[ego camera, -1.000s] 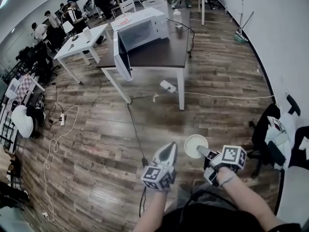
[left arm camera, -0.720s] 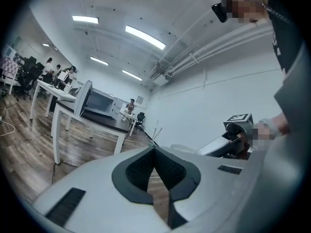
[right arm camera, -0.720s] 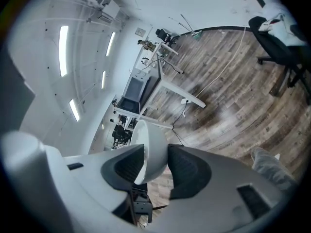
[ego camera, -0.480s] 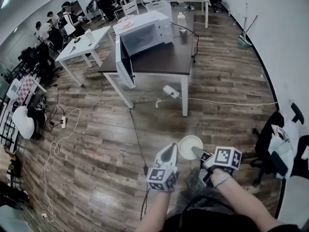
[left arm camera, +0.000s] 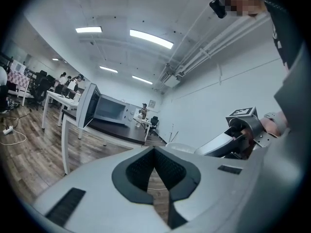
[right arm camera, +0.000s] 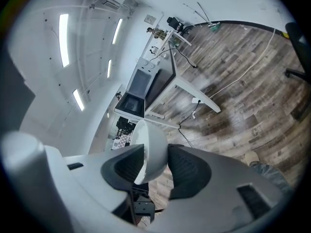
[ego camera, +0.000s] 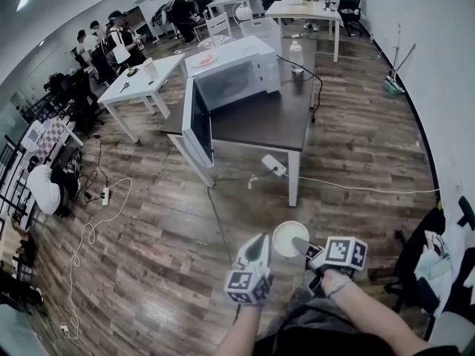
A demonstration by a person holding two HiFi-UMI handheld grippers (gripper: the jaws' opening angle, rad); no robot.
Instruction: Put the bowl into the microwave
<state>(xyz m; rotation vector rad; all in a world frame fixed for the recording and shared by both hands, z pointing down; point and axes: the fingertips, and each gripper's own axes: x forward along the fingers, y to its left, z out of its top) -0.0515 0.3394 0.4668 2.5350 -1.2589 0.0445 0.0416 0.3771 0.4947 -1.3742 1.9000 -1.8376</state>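
Observation:
A white bowl (ego camera: 288, 237) hangs above the wooden floor with my right gripper (ego camera: 302, 245) shut on its rim. The right gripper view shows the bowl (right arm camera: 153, 132) on edge, its wall pinched between the dark pads of that gripper (right arm camera: 156, 150). My left gripper (ego camera: 257, 249) is just left of the bowl, jaws shut and holding nothing; in its own view the tips of this gripper (left arm camera: 154, 148) meet. Ahead, the white microwave (ego camera: 237, 71) sits on a dark table (ego camera: 267, 117). Its door (ego camera: 197, 122) is swung wide open.
A bottle (ego camera: 297, 55) stands on the dark table to the right of the microwave. A power strip (ego camera: 273, 165) and cables lie on the floor by the table legs. White tables with people are at the back left. A chair (ego camera: 438, 265) is at the right.
The table and microwave have come closer and lower in the head view. Both grippers keep their places relative to each other, and the bowl stays held.

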